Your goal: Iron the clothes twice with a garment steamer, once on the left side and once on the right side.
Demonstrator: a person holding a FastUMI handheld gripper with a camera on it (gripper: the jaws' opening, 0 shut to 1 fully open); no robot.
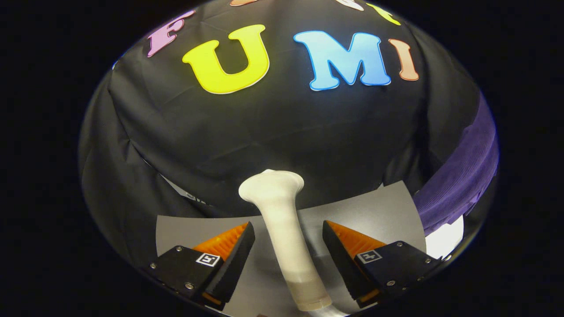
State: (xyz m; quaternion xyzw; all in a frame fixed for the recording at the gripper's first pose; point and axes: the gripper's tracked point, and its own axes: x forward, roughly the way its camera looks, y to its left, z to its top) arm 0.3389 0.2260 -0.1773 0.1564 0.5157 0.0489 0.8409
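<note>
The white steamer (284,229) stands between the fingers of the gripper (288,240), which are wide apart and touching neither side, its long handle pointing forward, while the purple garment (462,176) hangs to the steamer's right.

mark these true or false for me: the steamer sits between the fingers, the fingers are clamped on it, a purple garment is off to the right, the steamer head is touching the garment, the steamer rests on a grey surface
1. The white garment steamer lies between the fingers of the gripper. True.
2. Both fingers are clamped on the steamer. False: the fingers stand open, with a gap on each side of its handle.
3. A purple garment is off to the right, beyond the right finger. True.
4. The steamer's head touches the garment. False: the flared head points toward the black cloth wall, apart from the garment.
5. A grey surface shows under the steamer and fingers. True.
</note>
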